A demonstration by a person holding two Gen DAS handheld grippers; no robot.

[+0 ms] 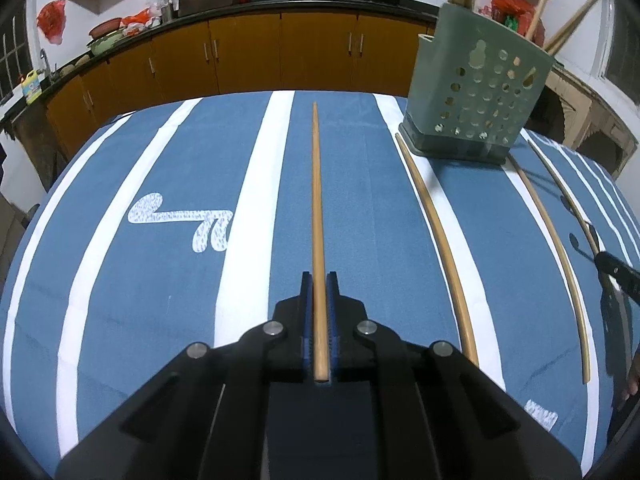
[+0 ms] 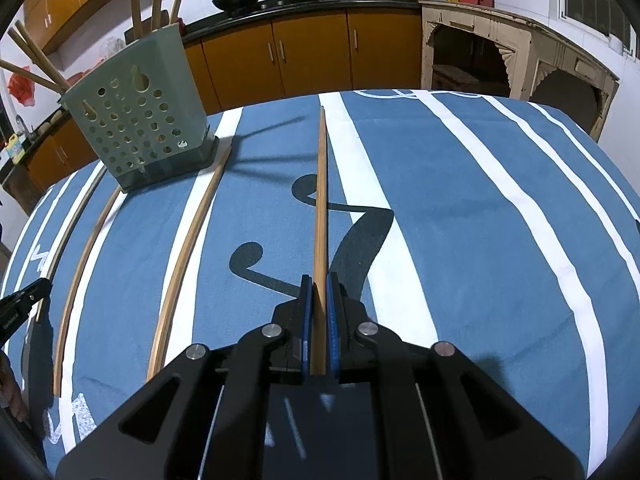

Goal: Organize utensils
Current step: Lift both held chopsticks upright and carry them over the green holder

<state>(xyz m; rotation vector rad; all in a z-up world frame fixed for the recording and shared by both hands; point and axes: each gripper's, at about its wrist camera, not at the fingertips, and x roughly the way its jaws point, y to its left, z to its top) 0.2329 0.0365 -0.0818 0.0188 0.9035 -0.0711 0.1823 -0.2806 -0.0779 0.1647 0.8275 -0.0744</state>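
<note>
so far several chopsticks stand in the green holder point(image 1: 476, 92), each gripper point(image 1: 319, 280) point(image 2: 319, 282) clamps one more, and three lie on the cloth.

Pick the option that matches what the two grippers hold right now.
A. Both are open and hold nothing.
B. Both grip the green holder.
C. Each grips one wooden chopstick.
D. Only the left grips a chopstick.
C: the left gripper is clamped on a long wooden chopstick, and the right gripper is clamped on another wooden chopstick; the green perforated plastic utensil holder stands free on the blue striped cloth.
</note>
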